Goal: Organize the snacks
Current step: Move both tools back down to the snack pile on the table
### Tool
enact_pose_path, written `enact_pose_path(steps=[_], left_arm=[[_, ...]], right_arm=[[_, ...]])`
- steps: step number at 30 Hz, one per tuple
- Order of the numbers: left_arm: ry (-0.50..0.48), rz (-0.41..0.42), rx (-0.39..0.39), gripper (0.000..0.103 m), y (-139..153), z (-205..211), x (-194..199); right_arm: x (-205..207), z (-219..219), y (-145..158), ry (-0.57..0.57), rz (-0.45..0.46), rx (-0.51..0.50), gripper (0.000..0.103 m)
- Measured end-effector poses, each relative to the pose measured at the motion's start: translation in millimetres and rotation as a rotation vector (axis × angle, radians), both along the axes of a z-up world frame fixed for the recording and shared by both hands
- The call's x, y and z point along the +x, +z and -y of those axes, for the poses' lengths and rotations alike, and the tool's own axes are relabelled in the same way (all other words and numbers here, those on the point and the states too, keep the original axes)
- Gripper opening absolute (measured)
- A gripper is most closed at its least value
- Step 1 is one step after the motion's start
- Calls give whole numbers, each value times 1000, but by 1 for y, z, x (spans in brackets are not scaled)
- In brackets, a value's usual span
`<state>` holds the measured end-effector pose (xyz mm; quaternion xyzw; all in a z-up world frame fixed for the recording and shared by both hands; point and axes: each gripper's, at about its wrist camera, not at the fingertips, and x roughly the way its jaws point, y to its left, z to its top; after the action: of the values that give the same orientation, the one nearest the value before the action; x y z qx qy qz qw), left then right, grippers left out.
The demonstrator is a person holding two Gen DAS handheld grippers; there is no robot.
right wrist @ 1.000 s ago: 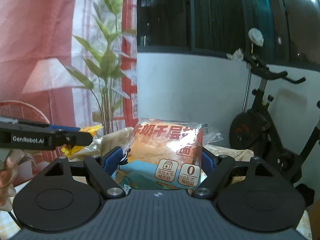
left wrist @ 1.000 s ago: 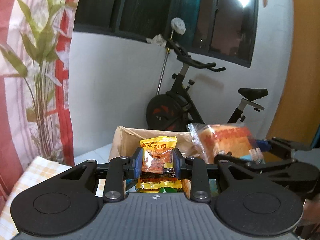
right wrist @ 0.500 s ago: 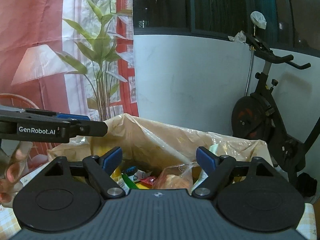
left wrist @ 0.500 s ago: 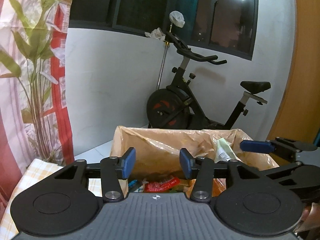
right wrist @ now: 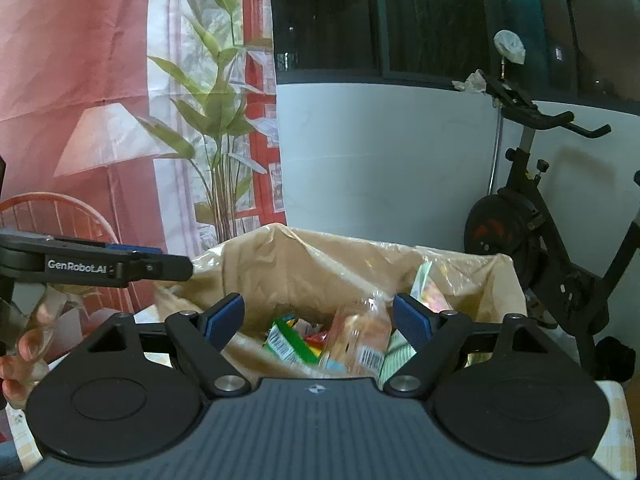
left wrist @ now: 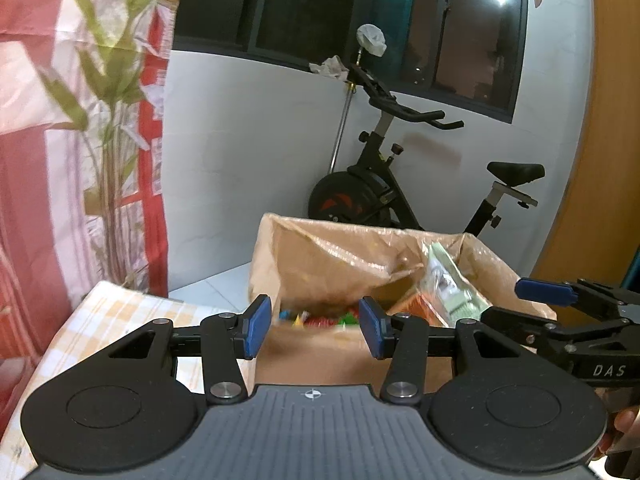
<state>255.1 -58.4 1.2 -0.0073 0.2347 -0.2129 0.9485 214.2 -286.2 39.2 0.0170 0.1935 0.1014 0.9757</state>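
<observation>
A cardboard box (left wrist: 340, 264) lined with a thin plastic bag stands on the table ahead of both grippers. Several snack packets (left wrist: 320, 318) lie in its bottom, and a green-white packet (left wrist: 448, 288) leans against its right wall. My left gripper (left wrist: 313, 328) is open and empty, just short of the box's near wall. My right gripper (right wrist: 318, 316) is open wide with nothing between its pads. Beyond it, a clear bread bag (right wrist: 360, 340) lies in the box (right wrist: 320, 264) next to a green packet (right wrist: 288, 340). Each gripper shows in the other's view: right gripper (left wrist: 532, 304), left gripper (right wrist: 120, 266).
An exercise bike (left wrist: 384, 184) stands behind the box against the white wall. A leafy plant (right wrist: 216, 152) and a red curtain (left wrist: 40, 160) are to the left. A checked tablecloth (left wrist: 120, 312) covers the table. A person's hand (right wrist: 24, 352) grips the left tool.
A second ago the left gripper was shut on an orange snack packet and the right on the bread bag. Both opened and dropped them into the box, then drew back a little.
</observation>
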Motion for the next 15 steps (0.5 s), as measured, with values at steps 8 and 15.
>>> enact_pose_path(steps=[8, 15], left_arm=[[57, -85, -32, 51, -40, -19, -38], [89, -187, 3, 51, -87, -29, -56]], right_arm=[[-48, -2, -23, -25, 49, 25, 84], [-70, -11, -60, -23, 20, 11, 84]])
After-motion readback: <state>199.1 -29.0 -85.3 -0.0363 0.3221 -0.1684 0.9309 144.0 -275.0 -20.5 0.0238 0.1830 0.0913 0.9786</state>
